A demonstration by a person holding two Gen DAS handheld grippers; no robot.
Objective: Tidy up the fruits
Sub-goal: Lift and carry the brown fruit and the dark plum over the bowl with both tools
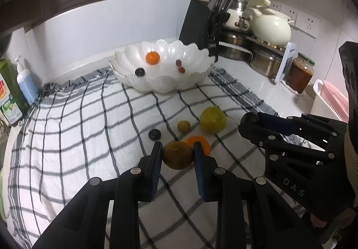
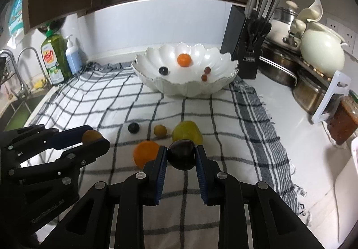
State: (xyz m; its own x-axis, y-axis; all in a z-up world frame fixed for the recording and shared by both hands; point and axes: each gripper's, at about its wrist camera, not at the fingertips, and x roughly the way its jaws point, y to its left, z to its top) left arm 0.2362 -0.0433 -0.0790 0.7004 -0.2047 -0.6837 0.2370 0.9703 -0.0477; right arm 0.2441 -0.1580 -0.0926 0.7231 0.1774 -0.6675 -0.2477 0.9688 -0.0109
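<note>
My left gripper (image 1: pixel 178 155) is shut on a round brown fruit (image 1: pixel 177 155), lifted over the checked cloth (image 1: pixel 78 137). My right gripper (image 2: pixel 181 157) is shut on a dark plum (image 2: pixel 181 154); it also shows at the right of the left wrist view as the right gripper (image 1: pixel 250 120). On the cloth lie an orange (image 2: pixel 145 154), a yellow-green fruit (image 2: pixel 187 132), a small yellow fruit (image 2: pixel 160 130) and a small dark fruit (image 2: pixel 133 128). The white scalloped bowl (image 2: pixel 214 88) at the back holds a tangerine (image 2: pixel 184 60), a dark fruit (image 2: pixel 163 70) and two small reddish fruits (image 2: pixel 205 73).
A black knife block (image 2: pixel 243 43) stands right of the bowl, with steel pots (image 2: pixel 279 67), a cream pot (image 2: pixel 322 52) and a jar (image 2: pixel 342 123) further right. Dish soap (image 2: pixel 54 58) and a pump bottle (image 2: pixel 72 56) stand at the left by the sink (image 2: pixel 20 108).
</note>
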